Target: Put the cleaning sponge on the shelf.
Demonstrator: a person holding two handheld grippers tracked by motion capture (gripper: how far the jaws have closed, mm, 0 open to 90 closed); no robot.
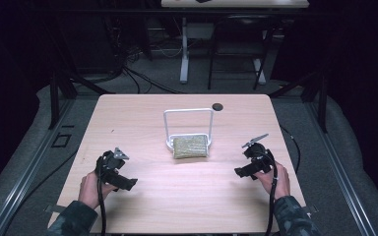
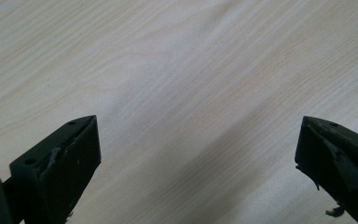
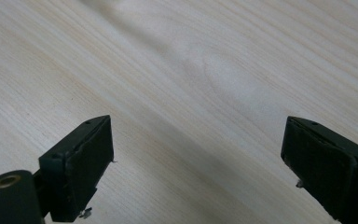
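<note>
A green-yellow sponge pad (image 1: 190, 147) lies at the middle of the wooden table (image 1: 142, 118), resting on the base of a white wire stand (image 1: 188, 114). My left gripper (image 1: 124, 182) is held low over the table's front left, well apart from the sponge. Its jaws stand wide open over bare wood (image 2: 191, 121). My right gripper (image 1: 243, 172) is held at the front right, also apart from the sponge. Its jaws are spread wide with nothing between them (image 3: 196, 144).
A small dark round disc (image 1: 217, 106) sits near the table's far edge, behind the stand. Beyond the table are a second table's legs (image 1: 184, 54), cables on the floor and dark frame posts at both sides.
</note>
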